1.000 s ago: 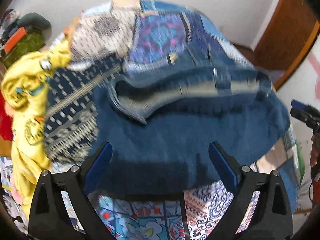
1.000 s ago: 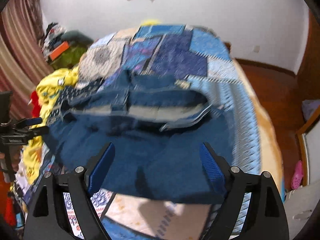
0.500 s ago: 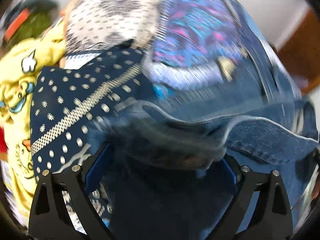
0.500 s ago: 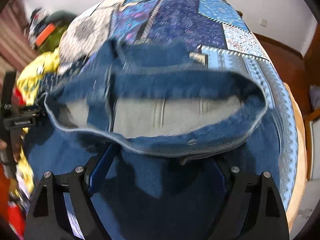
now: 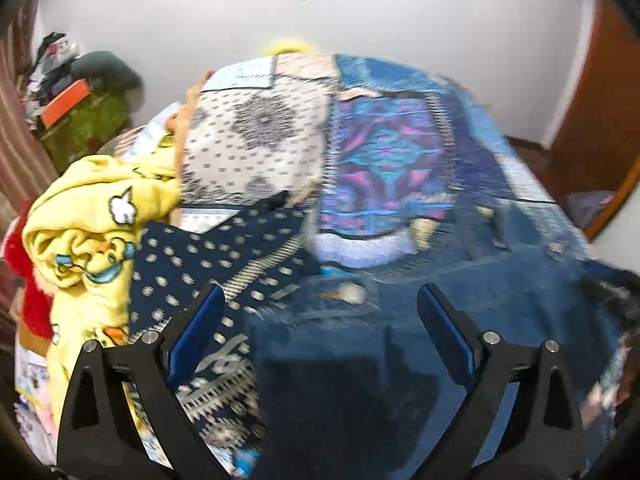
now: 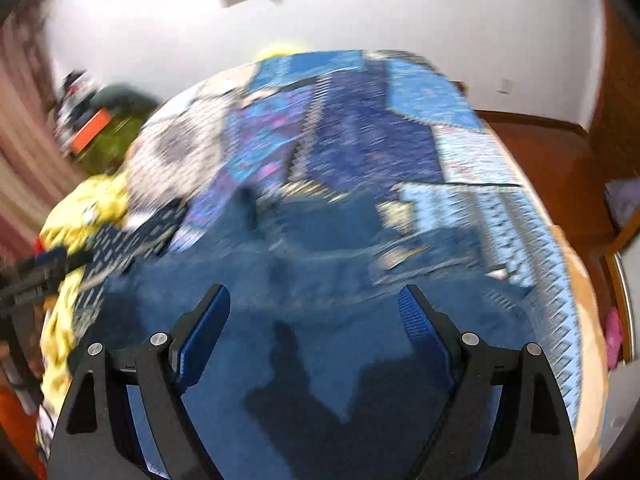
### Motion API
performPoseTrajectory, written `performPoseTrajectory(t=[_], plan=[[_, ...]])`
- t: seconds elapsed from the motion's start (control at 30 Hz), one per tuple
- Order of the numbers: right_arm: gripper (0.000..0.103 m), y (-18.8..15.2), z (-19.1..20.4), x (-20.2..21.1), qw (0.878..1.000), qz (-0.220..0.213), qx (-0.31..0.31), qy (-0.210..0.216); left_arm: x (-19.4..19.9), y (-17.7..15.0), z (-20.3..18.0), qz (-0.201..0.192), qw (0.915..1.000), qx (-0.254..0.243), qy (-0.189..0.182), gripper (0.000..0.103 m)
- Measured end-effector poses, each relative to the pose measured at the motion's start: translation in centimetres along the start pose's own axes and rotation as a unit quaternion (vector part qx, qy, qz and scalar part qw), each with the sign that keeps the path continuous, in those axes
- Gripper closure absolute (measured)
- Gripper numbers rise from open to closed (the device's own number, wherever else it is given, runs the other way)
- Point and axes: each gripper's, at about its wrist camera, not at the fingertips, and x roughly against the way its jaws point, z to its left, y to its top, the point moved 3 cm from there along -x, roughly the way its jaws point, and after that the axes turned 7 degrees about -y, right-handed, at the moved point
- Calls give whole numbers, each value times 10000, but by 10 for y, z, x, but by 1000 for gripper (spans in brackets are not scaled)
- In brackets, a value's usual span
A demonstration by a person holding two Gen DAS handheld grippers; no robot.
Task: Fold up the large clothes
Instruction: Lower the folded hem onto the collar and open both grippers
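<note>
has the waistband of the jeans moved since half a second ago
Yes. In the right wrist view the jeans waistband, earlier lifted open near the gripper, now lies flat farther up the patchwork bedspread.

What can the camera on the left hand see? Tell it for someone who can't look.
Blue denim clothing lies on a patchwork bedspread, with the open left gripper above it. A yellow blanket is bunched at the left.
</note>
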Motion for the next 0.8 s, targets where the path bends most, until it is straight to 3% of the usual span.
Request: performPoseTrajectory(t=[0.13,0.33,0.4,0.5,0.63,0.7,0.77,0.8], plan=[[19,-30,38,-2,9977,181,621,209,11,-30,-22,257,9987,-203,-391,5],[19,-74,50,-10,9898,496,1334,59,-8,-83,-36,823,9954,-341,-360,5],[19,-81,38,-11,9883,542,1421,-132,-12,-98,-34,963,9942,-435,-208,5],[19,-85,6,1,9917,533,1166,-80,-12,-117,-21,989,9941,-440,-62,5],[19,-86,-49,17,9928,477,865,-676,-1,-134,3,822,9955,-330,346,0],[19,-90,-84,22,9940,509,491,-839,5,-143,15,815,9963,-136,253,0],[19,-96,-102,33,9983,495,144,-271,13,-153,29,865,9956,354,-38,0],[19,-99,-106,39,9987,465,60,-194,15,-155,33,881,9950,466,-79,0]])
